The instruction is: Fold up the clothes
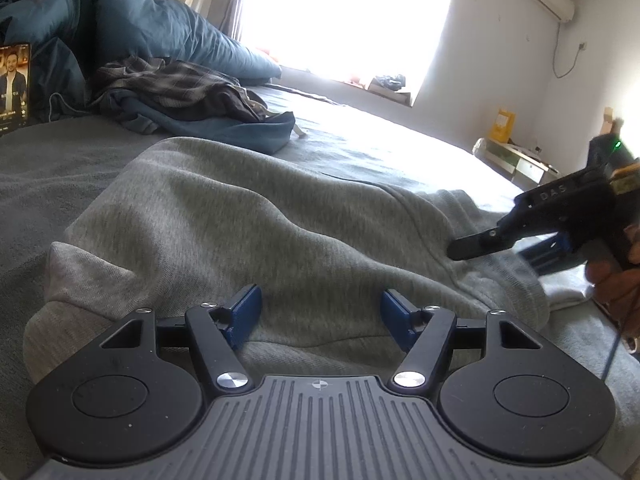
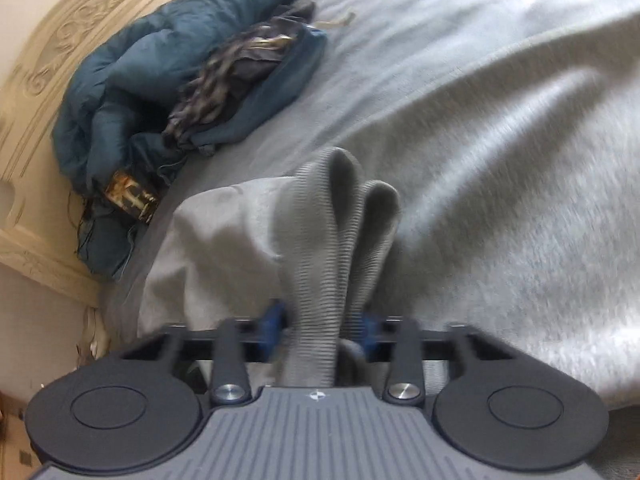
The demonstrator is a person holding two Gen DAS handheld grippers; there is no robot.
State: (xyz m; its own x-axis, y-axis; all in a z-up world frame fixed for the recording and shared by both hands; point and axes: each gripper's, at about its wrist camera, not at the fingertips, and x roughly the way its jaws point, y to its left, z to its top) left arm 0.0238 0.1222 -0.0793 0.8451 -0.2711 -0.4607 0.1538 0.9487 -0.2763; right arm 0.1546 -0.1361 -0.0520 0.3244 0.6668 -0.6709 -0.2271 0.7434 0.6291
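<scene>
A grey sweatshirt (image 1: 248,216) lies spread and rumpled on the bed. My left gripper (image 1: 320,316) hovers low over its near edge, jaws open, with the blue pads (image 1: 246,314) apart and the cloth lying loose between them. At the right of the left wrist view a hand holds my right gripper (image 1: 500,250) at the sweatshirt's far side. In the right wrist view my right gripper (image 2: 320,322) is shut on a bunched ribbed cuff (image 2: 340,216) of the sweatshirt (image 2: 500,140), which stands up in folds from between the pads.
A pile of plaid and blue clothes (image 1: 188,96) sits behind the sweatshirt, against a blue duvet (image 1: 120,12). A lit phone (image 1: 14,88) leans at the far left. The carved headboard (image 2: 48,40) borders the bed. A bright window (image 1: 348,16) and a side table (image 1: 516,156) stand beyond.
</scene>
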